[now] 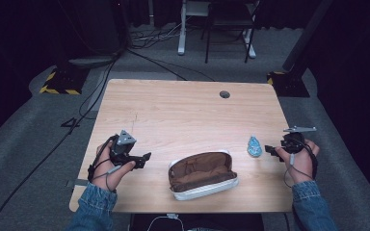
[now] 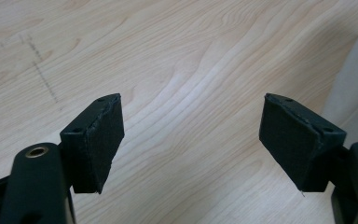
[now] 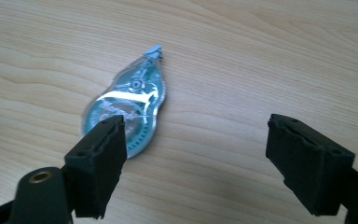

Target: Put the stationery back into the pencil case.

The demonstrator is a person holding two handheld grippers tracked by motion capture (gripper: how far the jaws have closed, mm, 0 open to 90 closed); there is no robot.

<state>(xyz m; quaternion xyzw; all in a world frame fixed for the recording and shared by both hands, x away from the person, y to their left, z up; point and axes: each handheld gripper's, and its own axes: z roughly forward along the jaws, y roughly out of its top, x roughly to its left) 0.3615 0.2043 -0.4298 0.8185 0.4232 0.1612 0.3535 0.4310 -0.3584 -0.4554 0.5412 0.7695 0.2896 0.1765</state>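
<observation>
The right claw rests low over the wooden worktop, jaws spread wide and grasping nothing. The teal correction-tape dispenser lies flat on the worktop just beside the jaw tips, toward the worktop's right edge. In the right gripper view the dispenser sits ahead of the claw, partly behind one jaw and not between the two.

The left claw is likewise released and empty, near the worktop's left front. An open pouch with a brown lining lies between the two claws at the front edge.
</observation>
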